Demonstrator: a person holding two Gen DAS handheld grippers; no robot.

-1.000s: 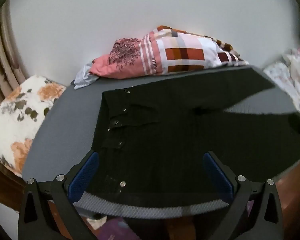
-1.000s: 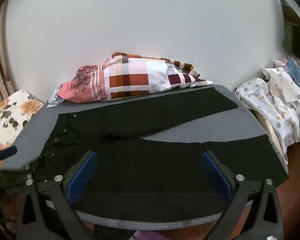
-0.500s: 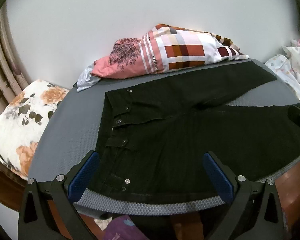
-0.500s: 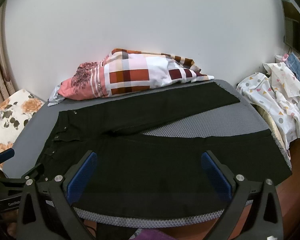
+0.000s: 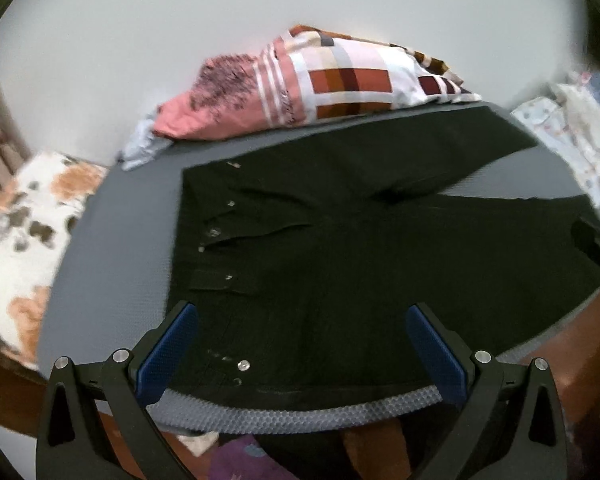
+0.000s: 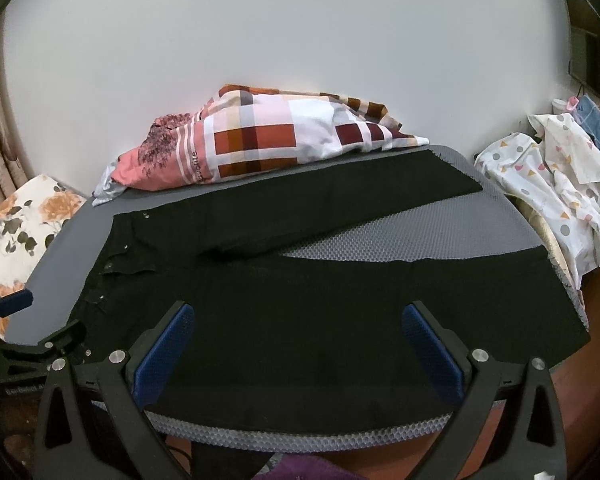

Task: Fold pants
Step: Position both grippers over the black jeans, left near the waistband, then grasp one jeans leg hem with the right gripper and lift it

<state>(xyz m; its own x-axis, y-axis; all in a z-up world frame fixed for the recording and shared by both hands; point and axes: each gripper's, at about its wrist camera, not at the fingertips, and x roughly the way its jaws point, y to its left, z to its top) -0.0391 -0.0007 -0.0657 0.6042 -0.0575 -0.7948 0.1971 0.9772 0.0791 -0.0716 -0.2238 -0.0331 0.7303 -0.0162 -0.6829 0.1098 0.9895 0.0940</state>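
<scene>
Hovering with its blue-padded jaws spread wide and empty, the left gripper (image 5: 300, 356) sits at the near edge of the grey mat (image 5: 112, 248), just over the waistband end of the black pants (image 5: 340, 264). The right gripper (image 6: 298, 354) is likewise wide apart and holds nothing, poised over the near trouser leg further toward the hem.

The pants lie flat and fully spread on the mat, waistband with its metal buttons and rivets to the left. The two legs run off to the right in a V, with a wedge of bare mat between them. The far leg reaches toward the patchwork pillow (image 6: 276, 140) at the back edge, and the near leg runs along the front edge to the right end of the mat.

Judging by this layout, no fold has been made: the garment looks only laid out and smoothed. What seems to remain is everything: bringing one leg over the other, then folding the length in halves or thirds.

A floral cushion (image 6: 16, 224) lies beyond the mat's left end, and a dotted white garment (image 6: 556, 188) is heaped beyond its right end.
</scene>
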